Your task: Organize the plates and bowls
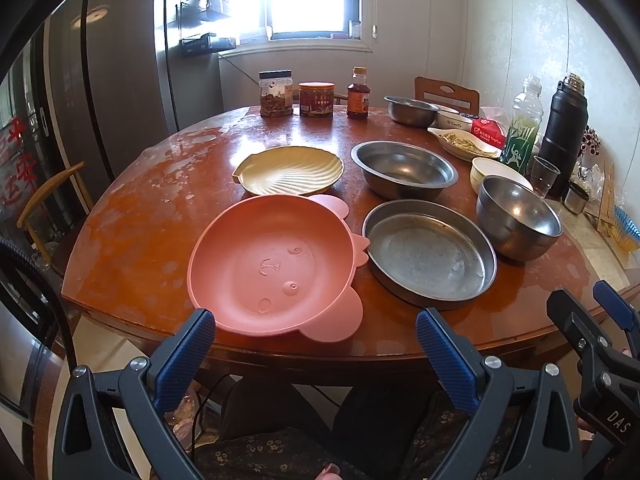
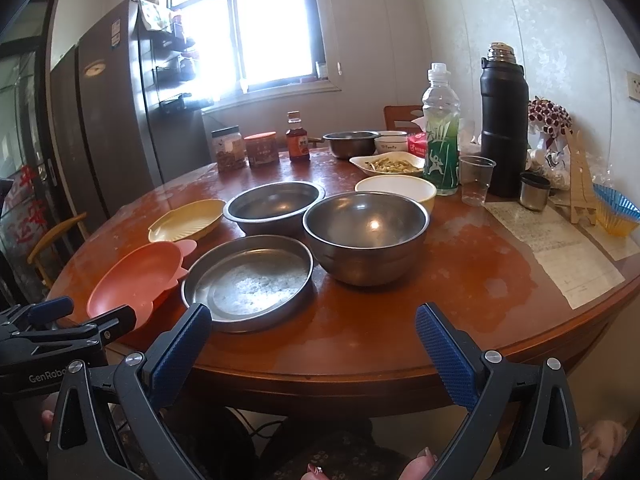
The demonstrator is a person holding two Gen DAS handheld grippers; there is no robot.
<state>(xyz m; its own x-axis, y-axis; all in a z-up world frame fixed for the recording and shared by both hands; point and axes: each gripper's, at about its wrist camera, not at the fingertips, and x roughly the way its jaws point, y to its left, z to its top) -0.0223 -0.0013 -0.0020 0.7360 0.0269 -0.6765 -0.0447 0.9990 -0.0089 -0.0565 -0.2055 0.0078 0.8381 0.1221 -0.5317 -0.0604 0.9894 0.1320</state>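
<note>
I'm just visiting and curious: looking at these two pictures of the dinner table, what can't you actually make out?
- Cream bowl: left wrist view, its near side is hidden behind the deep steel bowl.
- Small white bowl: right wrist view, partly behind the far steel bowl; its lettering is too small to read.
- Jar labels: too small and blurred.
- Window: overexposed, nothing outside shows.
- Table underside: shadowed.
</note>
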